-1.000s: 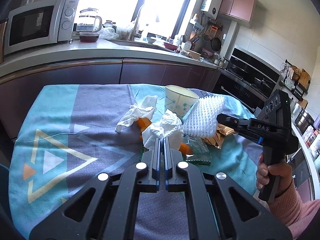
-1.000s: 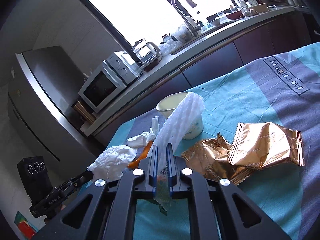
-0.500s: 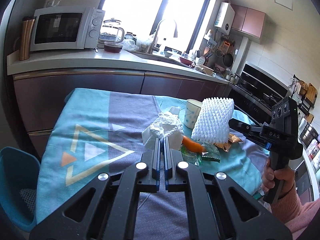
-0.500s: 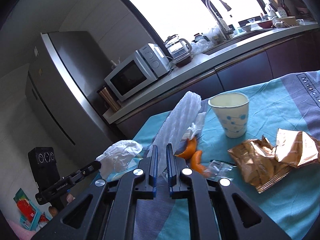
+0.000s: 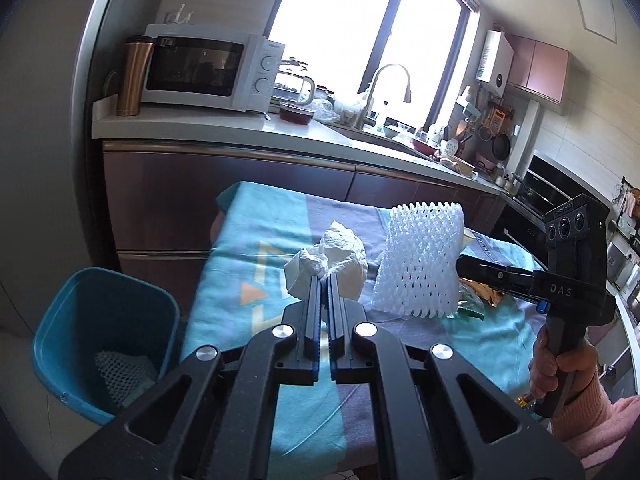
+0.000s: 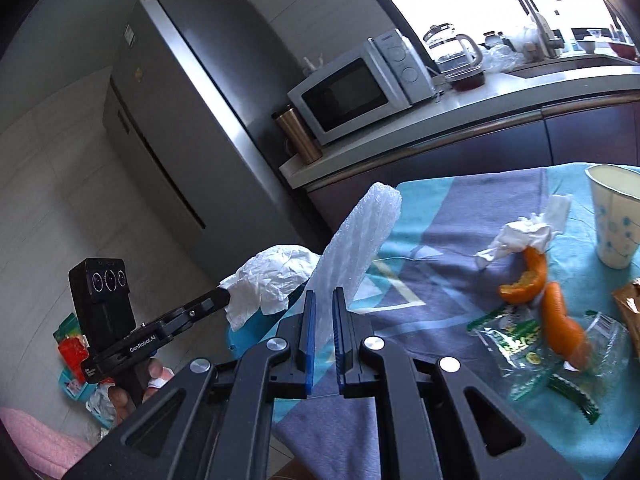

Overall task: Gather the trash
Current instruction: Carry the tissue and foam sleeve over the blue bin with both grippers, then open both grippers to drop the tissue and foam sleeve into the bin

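Trash bin [image 5: 100, 336]: blue, standing on the floor beside the near-left corner of the desk [image 5: 248, 272], with a white foam net lying in its bottom

Left claw [image 5: 324, 278]: closed on a crumpled white tissue [image 5: 332, 260], which bulges above and around the fingertips. The tissue is held clear of the desk, above its patterned cloth, to the right of the bin and not yet over its mouth. In the right wrist view the same tissue [image 6: 272, 280] hangs at the tip of the left claw [image 6: 224, 298], off the left edge of the desk.

Right claw [image 6: 322, 294]: closed on a white foam fruit net [image 6: 360, 240], pinched by its lower edge between the blue pads so that it stands up and leans toward the desk. In the left wrist view the net [image 5: 420, 260] is farther from the bin than the tissue, just beside it on the right. A hand [image 5: 560, 368] in a pink sleeve holds the right claw's handle.

Items resting on the desk, on the side of the net away from the bin:
- a second crumpled tissue [image 6: 524, 232]
- orange peel [image 6: 552, 308], touching that tissue
- clear and green plastic wrapper [image 6: 532, 348] under the peel
- spotted paper cup [image 6: 614, 216], upright, beyond the peel
- edge of a gold foil packet [image 6: 628, 300]
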